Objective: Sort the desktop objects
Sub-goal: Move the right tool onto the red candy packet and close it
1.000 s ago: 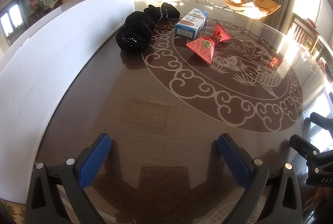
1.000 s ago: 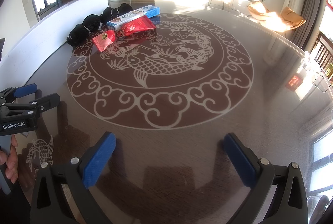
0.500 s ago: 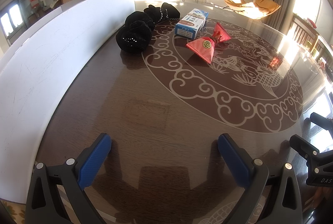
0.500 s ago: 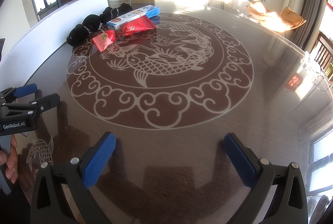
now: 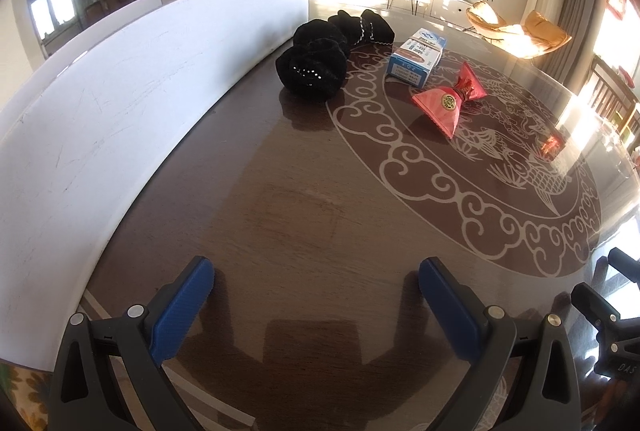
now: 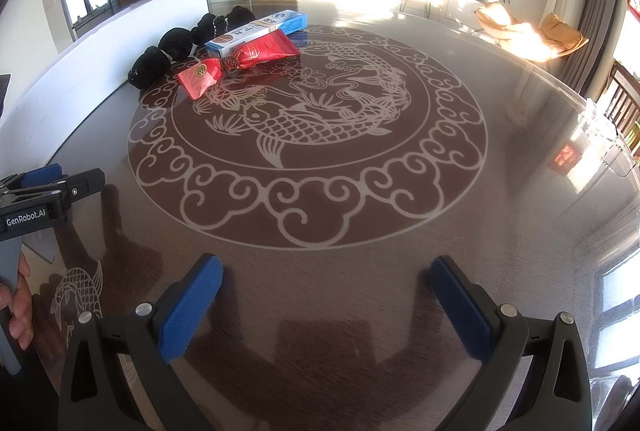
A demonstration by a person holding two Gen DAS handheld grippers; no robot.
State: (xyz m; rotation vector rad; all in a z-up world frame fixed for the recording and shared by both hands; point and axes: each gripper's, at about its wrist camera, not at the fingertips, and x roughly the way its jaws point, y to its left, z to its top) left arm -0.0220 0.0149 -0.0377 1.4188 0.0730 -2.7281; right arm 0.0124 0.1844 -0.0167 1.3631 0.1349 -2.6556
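Currently both the left gripper point(image 5: 316, 281) and right gripper point(image 6: 326, 281) sit spread and empty, low over the surface point(image 6: 520, 191). Far ahead cluster the red packet point(image 5: 444, 103), blue box point(image 5: 416, 57) and black pouches point(image 5: 316, 65); approach the nearest edge-on.

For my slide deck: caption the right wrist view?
Open right gripper above patterned table; red packet, blue box far off.

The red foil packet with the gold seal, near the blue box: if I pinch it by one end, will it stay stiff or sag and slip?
The red foil packet is cinched at the middle like a bow, so it will probably bend there and sag. Its shiny wrap looks slick on the glossy table; it would likely slide if pushed. It seems light.
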